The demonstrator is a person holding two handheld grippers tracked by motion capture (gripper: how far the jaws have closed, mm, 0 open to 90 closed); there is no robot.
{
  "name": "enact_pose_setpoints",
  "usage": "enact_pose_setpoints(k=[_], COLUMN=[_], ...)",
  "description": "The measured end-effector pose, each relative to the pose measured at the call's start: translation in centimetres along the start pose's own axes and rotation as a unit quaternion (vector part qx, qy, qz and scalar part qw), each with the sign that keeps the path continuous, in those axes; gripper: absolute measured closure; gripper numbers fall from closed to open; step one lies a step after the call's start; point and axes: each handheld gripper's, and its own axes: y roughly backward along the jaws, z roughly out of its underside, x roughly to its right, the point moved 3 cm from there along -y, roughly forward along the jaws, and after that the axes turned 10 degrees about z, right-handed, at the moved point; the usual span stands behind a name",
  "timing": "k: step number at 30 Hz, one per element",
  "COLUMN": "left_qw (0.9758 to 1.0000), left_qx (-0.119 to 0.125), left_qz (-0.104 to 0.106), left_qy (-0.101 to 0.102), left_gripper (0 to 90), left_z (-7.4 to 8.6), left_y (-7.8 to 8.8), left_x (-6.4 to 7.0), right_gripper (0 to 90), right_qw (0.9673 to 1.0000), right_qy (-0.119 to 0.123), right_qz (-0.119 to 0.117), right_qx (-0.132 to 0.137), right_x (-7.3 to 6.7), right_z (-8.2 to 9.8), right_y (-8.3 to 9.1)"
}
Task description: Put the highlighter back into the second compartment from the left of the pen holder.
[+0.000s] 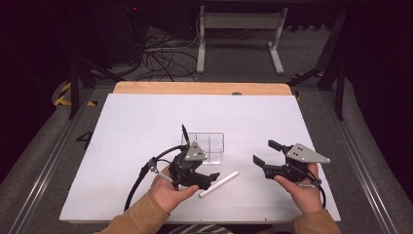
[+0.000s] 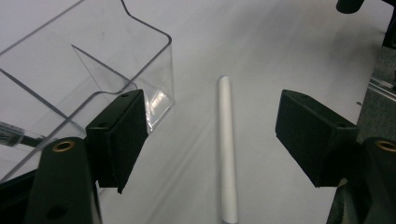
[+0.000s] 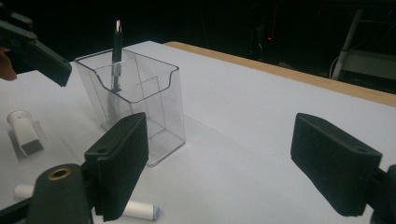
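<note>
The holder point(image 2: 116, 56) is clear glossy plastic. The white pen point(image 2: 227, 154) looks smooth and matt. The desk point(image 1: 146, 122) has a matt white top with bare wood along its far edge.

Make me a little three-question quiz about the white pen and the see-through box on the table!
1. True or false: the white pen is standing inside the clear box.
2. What already stands in the clear box: A) a dark pen, B) a spoon, C) scissors?
3. Which tool has the white pen lying between its open jaws, not yet pinched?

Key
1. False. It lies flat on the white table, beside the box.
2. A, the dark pen stands upright in one compartment.
3. The left tool. The right tool stands open off to the side, holding nothing.
</note>
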Motion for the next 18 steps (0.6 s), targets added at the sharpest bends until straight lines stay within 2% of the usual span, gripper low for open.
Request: enact_pose_setpoints(k=[7, 18], left_qw=[0.9993, 0.9980], left_qx=[-0.027, -0.063], left_qz=[0.019, 0.002], left_qy=[0.019, 0.011], left_gripper=[28.0, 29.8], left_z=[-0.2, -0.2], left_y=[-1.2, -3.2], left_x=[-0.1, 0.0], right_gripper=[19.5, 19.5], right_qw=[1.0000, 1.0000], right_qy=[0.000, -0.001], right_qz=[-0.001, -0.001], right_qx=[-0.001, -0.002], right_x=[0.0, 0.0], right_z=[0.0, 0.0], right_y=[0.0, 0.0])
